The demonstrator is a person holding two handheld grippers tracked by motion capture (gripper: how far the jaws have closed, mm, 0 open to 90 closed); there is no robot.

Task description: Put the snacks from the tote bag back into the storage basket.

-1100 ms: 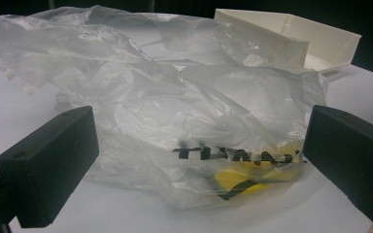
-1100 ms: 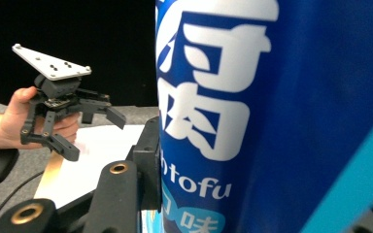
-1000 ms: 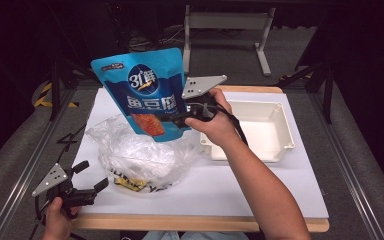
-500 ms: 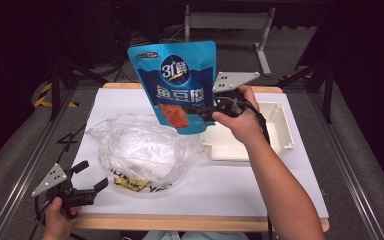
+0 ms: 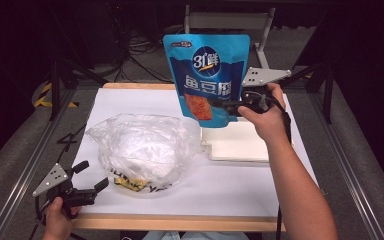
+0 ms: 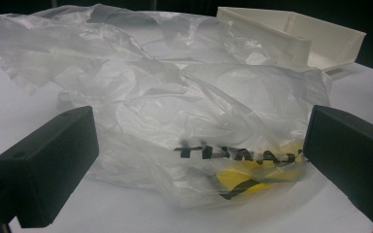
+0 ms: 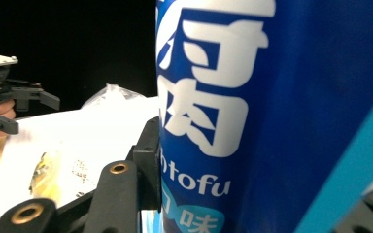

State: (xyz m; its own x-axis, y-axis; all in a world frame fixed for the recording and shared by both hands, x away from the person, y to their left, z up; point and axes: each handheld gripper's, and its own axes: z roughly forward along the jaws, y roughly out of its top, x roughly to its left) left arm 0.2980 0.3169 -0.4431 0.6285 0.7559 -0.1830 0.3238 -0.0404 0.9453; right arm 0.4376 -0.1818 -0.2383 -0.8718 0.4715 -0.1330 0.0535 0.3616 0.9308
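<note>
A blue snack pouch (image 5: pixel 207 75) with white lettering hangs upright in the air above the white tray (image 5: pixel 247 145). My right gripper (image 5: pixel 225 105) is shut on the pouch's lower right edge; up close the blue pouch (image 7: pixel 272 116) is clamped between the jaws. A crumpled clear plastic bag (image 5: pixel 142 147) with black and yellow print lies on the white table sheet. My left gripper (image 5: pixel 92 177) stands open at the table's front left corner, its jaws either side of the bag's printed end (image 6: pixel 238 160) and a little short of it.
The white tray (image 6: pixel 315 36) sits right of the plastic bag. The white sheet (image 5: pixel 230 185) ends at a wooden front edge (image 5: pixel 180 222). Metal frame rails run along both sides of the table, with cables on the dark floor behind.
My right gripper has carried the blue pouch up and to the right, from above the plastic bag to above the tray. The left gripper has stayed put.
</note>
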